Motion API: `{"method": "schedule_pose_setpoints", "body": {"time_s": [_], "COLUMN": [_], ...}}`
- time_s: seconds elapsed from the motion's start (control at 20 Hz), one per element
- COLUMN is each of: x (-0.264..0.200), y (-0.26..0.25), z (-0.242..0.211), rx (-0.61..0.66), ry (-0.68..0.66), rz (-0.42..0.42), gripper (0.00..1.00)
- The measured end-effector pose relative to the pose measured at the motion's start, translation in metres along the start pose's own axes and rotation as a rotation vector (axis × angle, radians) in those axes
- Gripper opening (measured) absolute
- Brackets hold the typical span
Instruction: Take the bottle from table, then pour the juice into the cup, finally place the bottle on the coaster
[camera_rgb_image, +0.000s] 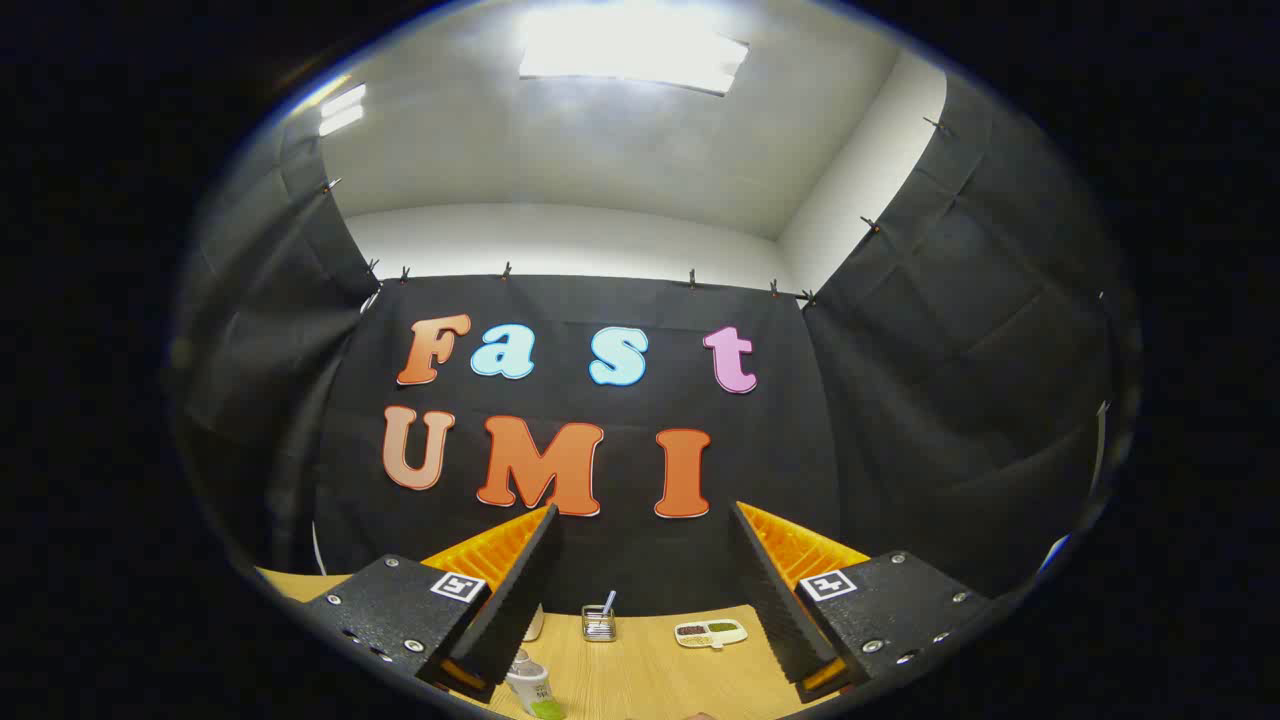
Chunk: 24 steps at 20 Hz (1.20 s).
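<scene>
Standing low on the wooden bench (640, 670), the bottle (530, 685) shows as a pale body with a white neck and a green patch at its lower end, and it sits just beside the inner edge of the left finger, partly hidden by that finger's tip, so I cannot tell whether the two touch. The gripper (640, 640) has its fingers (515, 600) spread wide apart with nothing between them but open bench, and neither finger presses on the bottle. A little beyond the bottle, further along the bench and roughly midway between the fingers, stands a small clear cup (598, 623) with a thin stick or straw leaning out of it. To the right of the cup, near the right finger, lies a flat pale dish (710, 633) divided into compartments, with dark and greenish contents too small to identify. A small pale object peeks out behind the left finger, too hidden to name. Behind the bench rises the black cloth wall (900, 400), clipped along its top edge, with more black cloth hanging at either side. Above it are a white upper wall and ceiling with a bright rectangular light panel (632, 50) overhead.
</scene>
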<state>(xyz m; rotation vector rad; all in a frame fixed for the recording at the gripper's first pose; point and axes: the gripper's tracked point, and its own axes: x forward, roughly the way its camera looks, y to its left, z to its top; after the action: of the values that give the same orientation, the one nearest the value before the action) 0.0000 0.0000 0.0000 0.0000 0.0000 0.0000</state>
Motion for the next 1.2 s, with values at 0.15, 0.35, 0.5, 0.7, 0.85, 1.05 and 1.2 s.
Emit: {"method": "schedule_pose_setpoints", "body": {"time_s": [0.15, 0.35, 0.5, 0.7, 0.85, 1.05, 1.2], "x": [-0.003, -0.003, -0.004, -0.003, -0.002, 0.001, 0.002], "y": [0.002, 0.003, 0.005, 0.007, 0.009, 0.018, 0.029], "z": [0.001, 0.007, 0.008, 0.005, 0.0, -0.014, -0.03], "rx": [0.023, 0.025, 0.028, 0.034, 0.044, 0.066, 0.078], "ry": [0.012, 0.006, 0.007, 0.018, 0.026, 0.053, 0.078], "rz": [0.015, 0.015, 0.018, 0.024, 0.031, 0.051, 0.078], "gripper": [0.98, 0.98, 0.98, 0.98, 0.98, 0.98, 0.98]}}
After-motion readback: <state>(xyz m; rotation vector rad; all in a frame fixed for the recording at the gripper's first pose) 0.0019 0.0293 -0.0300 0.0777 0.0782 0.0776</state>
